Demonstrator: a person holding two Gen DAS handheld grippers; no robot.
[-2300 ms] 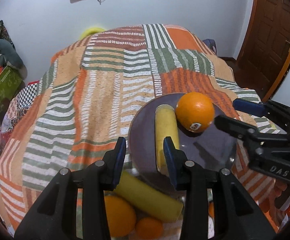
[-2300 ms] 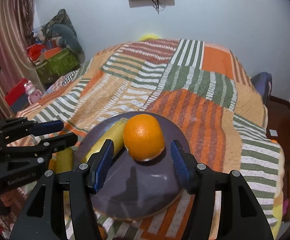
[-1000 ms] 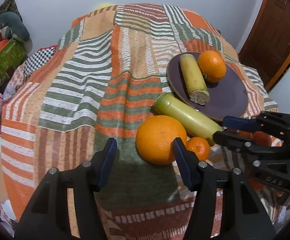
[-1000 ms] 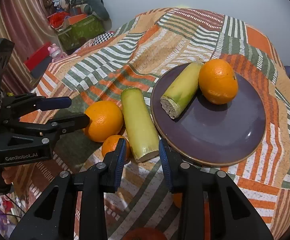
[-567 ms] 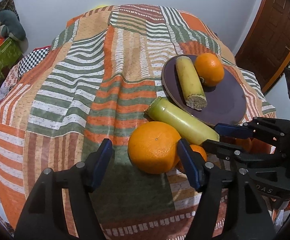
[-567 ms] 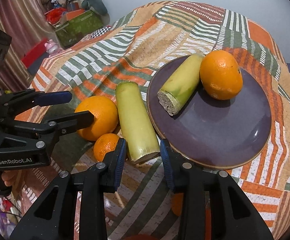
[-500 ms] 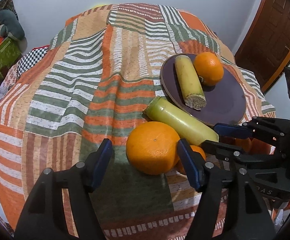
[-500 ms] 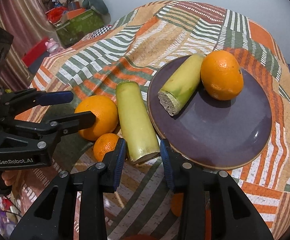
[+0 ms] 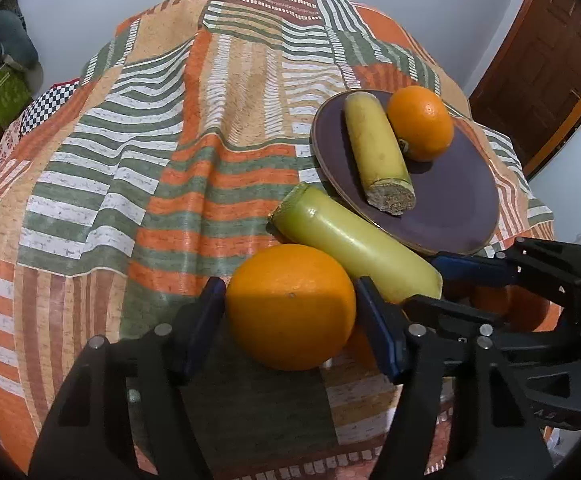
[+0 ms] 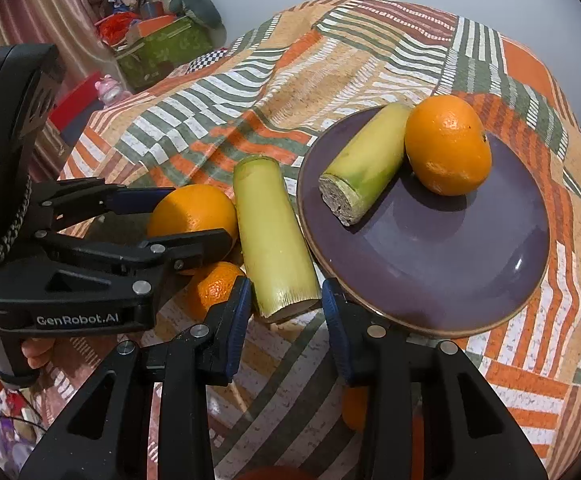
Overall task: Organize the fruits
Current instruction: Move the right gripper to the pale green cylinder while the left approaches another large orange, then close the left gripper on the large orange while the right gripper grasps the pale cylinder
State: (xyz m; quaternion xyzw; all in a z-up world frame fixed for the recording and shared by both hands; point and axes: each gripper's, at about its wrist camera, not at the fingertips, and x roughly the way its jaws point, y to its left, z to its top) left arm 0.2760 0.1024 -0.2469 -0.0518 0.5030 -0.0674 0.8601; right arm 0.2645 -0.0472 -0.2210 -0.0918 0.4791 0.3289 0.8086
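A purple plate [image 9: 462,200] [image 10: 470,256] lies on the striped cloth and holds a cut yellow-green stalk [image 9: 374,152] [image 10: 366,160] and an orange [image 9: 420,122] [image 10: 446,144]. A second, longer stalk [image 9: 350,244] [image 10: 270,236] lies on the cloth against the plate's rim. My left gripper [image 9: 290,312] [image 10: 186,216] is open, with its pads on both sides of a large orange [image 9: 290,304] [image 10: 192,216]. My right gripper [image 10: 284,304] [image 9: 434,280] is open around the near end of the long stalk. A small orange [image 10: 214,288] lies between the large orange and the stalk.
The striped cloth [image 9: 210,128] covers a rounded table that drops away on all sides. A brown door [image 9: 550,60] stands at the right. Boxes and soft toys [image 10: 158,36] are piled at the far left. More orange fruit [image 10: 354,404] lies under my right gripper.
My left gripper has moved in around the large orange. My right gripper has edged forward onto the near end of the long stalk. Nothing has been lifted.
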